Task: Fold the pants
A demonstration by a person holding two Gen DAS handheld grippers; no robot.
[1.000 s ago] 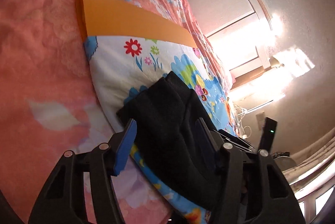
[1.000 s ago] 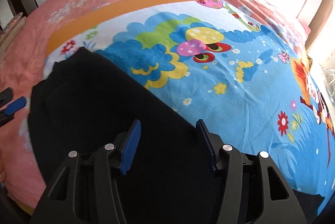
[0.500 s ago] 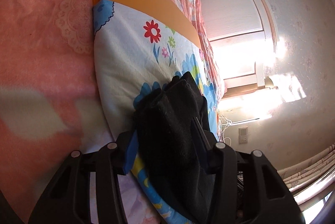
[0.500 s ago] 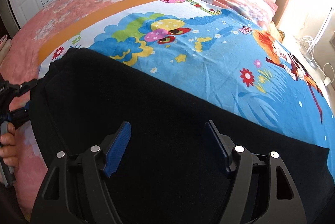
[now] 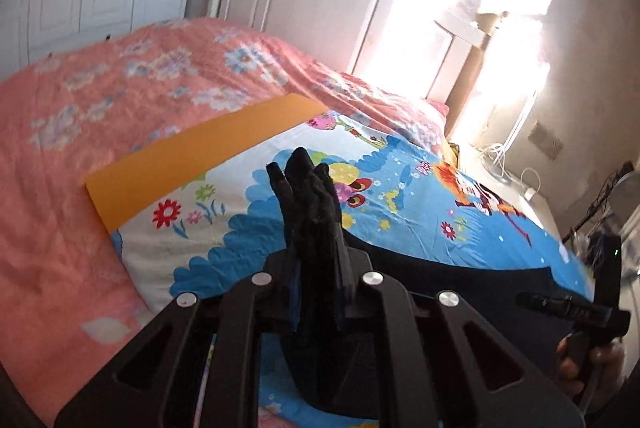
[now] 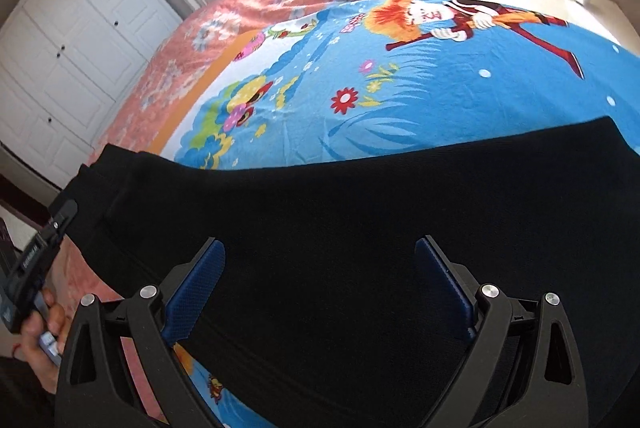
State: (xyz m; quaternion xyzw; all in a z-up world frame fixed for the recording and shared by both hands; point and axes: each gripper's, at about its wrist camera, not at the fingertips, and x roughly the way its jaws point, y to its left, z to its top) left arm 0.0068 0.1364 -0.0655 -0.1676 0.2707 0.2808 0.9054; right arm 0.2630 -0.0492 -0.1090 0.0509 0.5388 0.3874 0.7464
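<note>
On the cartoon sheet (image 6: 440, 83), my left tongs (image 5: 316, 292) pinched the black pants (image 6: 340, 248); right tongs (image 6: 320, 288) gaped above them. Fold beginning; next, a second grip.

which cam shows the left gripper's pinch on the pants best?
Left wrist: the left gripper is shut on a bunched edge of the black pants. Right wrist shows only its body at the frame's left edge, pinch hidden.
</note>
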